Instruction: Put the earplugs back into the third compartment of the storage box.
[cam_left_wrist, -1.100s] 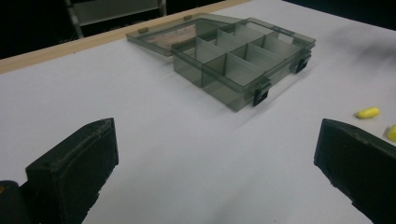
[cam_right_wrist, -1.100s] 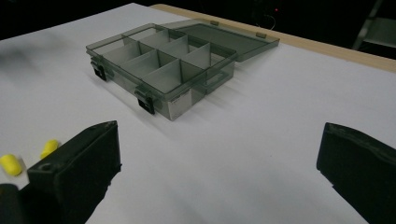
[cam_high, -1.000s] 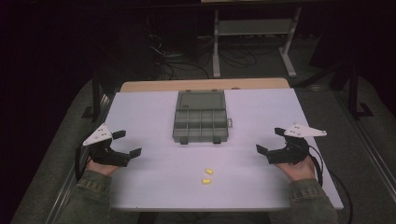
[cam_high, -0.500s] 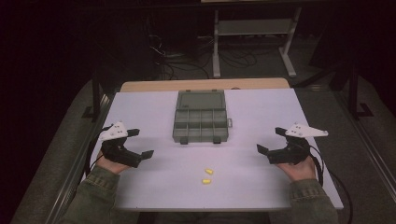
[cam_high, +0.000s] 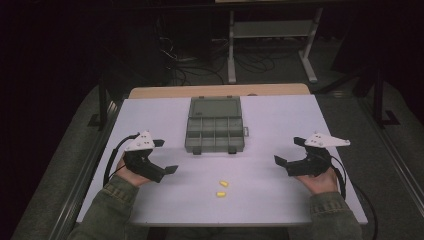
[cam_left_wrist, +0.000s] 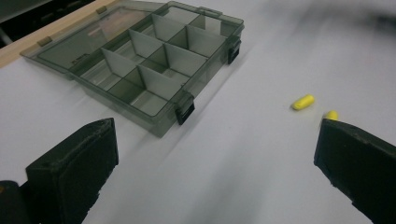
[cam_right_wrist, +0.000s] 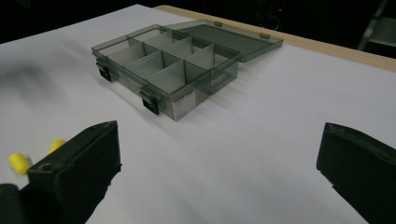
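Since a second ago the left gripper (cam_high: 160, 156) has swung in from the table's left edge toward the compartment box (cam_high: 214, 131), its jaws now angled at the open stretch of white table (cam_high: 280, 125) in front of the box; the right gripper (cam_high: 289, 151) sits where it was, and the box and both yellow pieces have not shifted.

Motion blur smears the far right of the left gripper view, and the nearer yellow earplug-like piece (cam_left_wrist: 331, 115) is half hidden there behind the gripper's right-hand jaw. In the right gripper view the left-hand jaw partly covers one yellow piece (cam_right_wrist: 57, 145), and the other (cam_right_wrist: 18, 163) lies near the picture's left edge. What the yellow pieces are exactly is hard to tell; they look like small foam plugs.

One translucent grey box lies open, its lid (cam_high: 215, 107) flat on the table behind it, with eight compartments in two rows of four and two black latches (cam_left_wrist: 185, 112) on its front wall. All the compartments look empty. Two yellow pieces lie in front of the box, close together: one (cam_high: 223, 184) nearer the box, one (cam_high: 220, 194) just behind it toward the person.

Both grippers have their jaws spread wide and carry nothing. The yellow pieces lie between the two grippers, in front of the box's front wall, somewhat closer to the left gripper; the box is ahead of both.
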